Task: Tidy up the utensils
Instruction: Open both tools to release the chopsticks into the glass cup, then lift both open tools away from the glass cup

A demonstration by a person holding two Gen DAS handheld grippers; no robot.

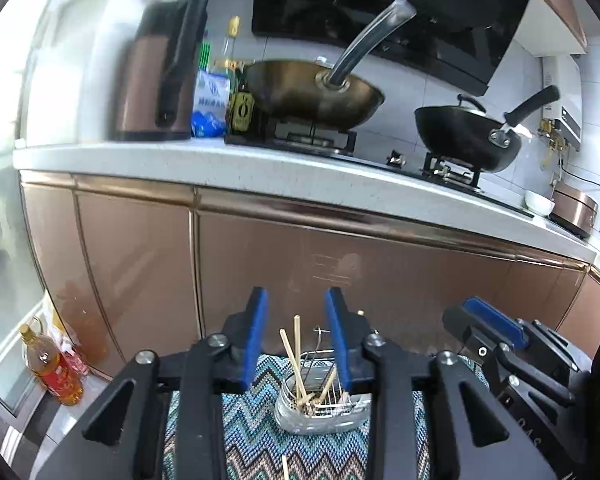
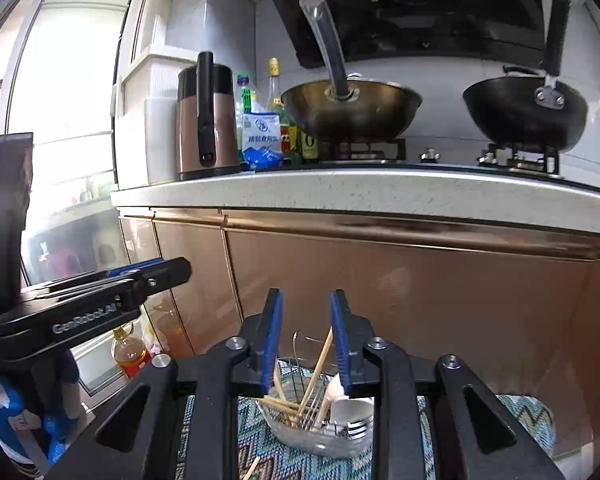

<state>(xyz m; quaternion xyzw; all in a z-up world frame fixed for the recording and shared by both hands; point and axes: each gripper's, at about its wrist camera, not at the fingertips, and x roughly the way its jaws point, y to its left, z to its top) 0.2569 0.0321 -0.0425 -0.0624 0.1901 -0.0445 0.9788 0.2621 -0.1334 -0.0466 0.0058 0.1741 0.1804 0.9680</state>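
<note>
Both my left gripper (image 1: 296, 336) and right gripper (image 2: 306, 340) hover empty, fingers parted, above the utensil holder (image 2: 320, 420), ready to sort chopsticks (image 2: 318, 364).

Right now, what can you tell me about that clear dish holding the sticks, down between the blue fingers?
The clear glass dish is shallow and rounded, and sits upright on a zigzag-patterned woven mat. Inside stands a small wire rack with several wooden chopsticks leaning in it at angles, a white ceramic spoon and a white cup. No gripper touches it.
</note>
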